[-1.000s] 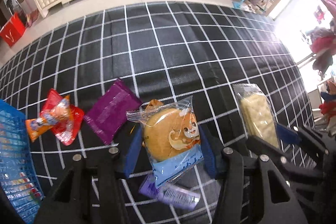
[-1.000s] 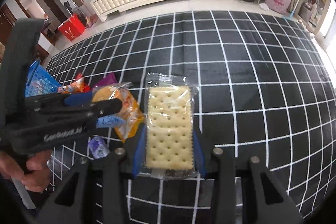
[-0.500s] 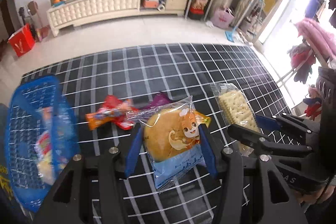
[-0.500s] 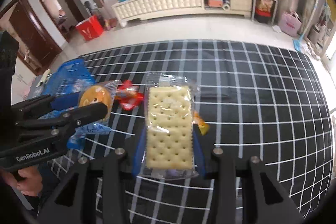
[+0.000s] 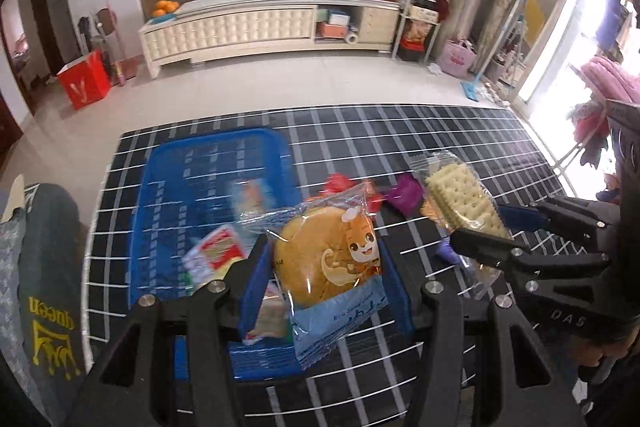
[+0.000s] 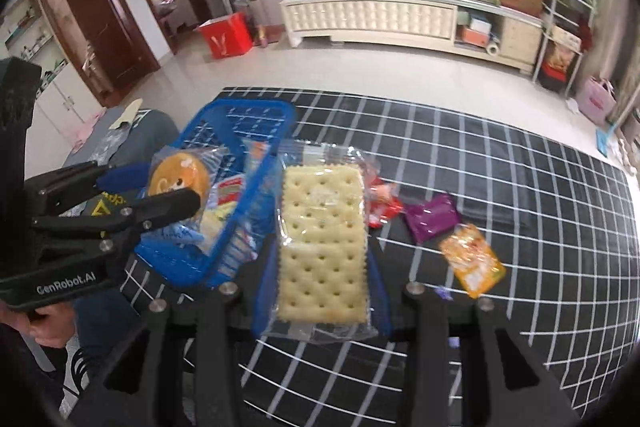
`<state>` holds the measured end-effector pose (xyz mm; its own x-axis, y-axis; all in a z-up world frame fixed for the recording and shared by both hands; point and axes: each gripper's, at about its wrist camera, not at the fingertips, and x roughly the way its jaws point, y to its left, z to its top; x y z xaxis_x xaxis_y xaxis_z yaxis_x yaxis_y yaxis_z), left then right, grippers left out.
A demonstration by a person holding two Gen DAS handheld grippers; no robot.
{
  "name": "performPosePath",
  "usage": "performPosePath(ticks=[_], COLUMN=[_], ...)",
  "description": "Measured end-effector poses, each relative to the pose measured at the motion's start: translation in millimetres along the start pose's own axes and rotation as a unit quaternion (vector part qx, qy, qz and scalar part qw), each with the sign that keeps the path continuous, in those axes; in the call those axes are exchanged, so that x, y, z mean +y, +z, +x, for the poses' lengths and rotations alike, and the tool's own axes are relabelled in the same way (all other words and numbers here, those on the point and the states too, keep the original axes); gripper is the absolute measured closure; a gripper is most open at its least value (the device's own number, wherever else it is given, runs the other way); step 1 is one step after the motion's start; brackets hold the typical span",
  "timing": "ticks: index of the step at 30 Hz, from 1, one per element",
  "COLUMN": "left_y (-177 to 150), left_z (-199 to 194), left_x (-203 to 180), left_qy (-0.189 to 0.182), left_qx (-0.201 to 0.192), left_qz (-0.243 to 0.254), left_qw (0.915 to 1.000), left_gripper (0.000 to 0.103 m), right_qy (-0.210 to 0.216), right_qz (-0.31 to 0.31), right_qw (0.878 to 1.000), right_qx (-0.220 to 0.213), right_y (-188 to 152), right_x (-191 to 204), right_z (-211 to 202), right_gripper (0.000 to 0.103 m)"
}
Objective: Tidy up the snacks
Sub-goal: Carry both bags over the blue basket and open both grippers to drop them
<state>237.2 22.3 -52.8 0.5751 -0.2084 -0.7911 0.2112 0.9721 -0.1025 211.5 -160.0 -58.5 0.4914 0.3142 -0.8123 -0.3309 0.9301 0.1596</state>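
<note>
On the black, white-gridded bench cloth we see a glossy purple pouch, an orange foil packet and a crumpled red wrapper lying loose to the right of the blue plastic mesh basket, which holds several packets. Our left tool pinches a clear-wrapped round bun with a cartoon print above the basket's near right part. Our right tool pinches a clear pack of pale square crackers just right of the basket. Only the right view shows the orange packet whole; the left view shows the basket's inside from above.
</note>
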Motion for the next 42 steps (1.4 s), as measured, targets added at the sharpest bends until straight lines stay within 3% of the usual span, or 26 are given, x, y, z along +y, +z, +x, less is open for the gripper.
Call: performPosePath(ticks=[9, 16, 23, 28, 42], left_y=[-4.5, 7.3, 35.0, 39.6, 14.2], left_z=[-0.3, 37.2, 66.8, 60.6, 12.5], left_x=[65.4, 98.2, 118.0, 120.5, 146.6], left_qy=[0.030, 0.042, 0.054, 0.071, 0.070], left_qx=[0.008, 0.030, 0.026, 0.010, -0.006], left_qz=[-0.013, -0.011, -0.003, 0.006, -0.041], left_qw=[0.9994, 0.9986, 0.9982, 0.9974, 0.9967], left_gripper=[0.053, 0.053, 0.049, 0.041, 0.041], right_qy=[0.013, 0.015, 0.007, 0.002, 0.010], right_qz=[-0.035, -0.042, -0.038, -0.045, -0.069], right_qw=[0.999, 0.998, 0.998, 0.998, 0.997], right_qx=[0.022, 0.033, 0.048, 0.047, 0.029], right_y=[22.4, 37.0, 42.0, 39.0, 53.4], right_x=[50.5, 62.1, 59.3, 60.9, 90.1], right_z=[44.5, 71.4, 89.1, 84.2, 67.5], right_gripper=[0.057, 0.057, 0.057, 0.057, 0.057])
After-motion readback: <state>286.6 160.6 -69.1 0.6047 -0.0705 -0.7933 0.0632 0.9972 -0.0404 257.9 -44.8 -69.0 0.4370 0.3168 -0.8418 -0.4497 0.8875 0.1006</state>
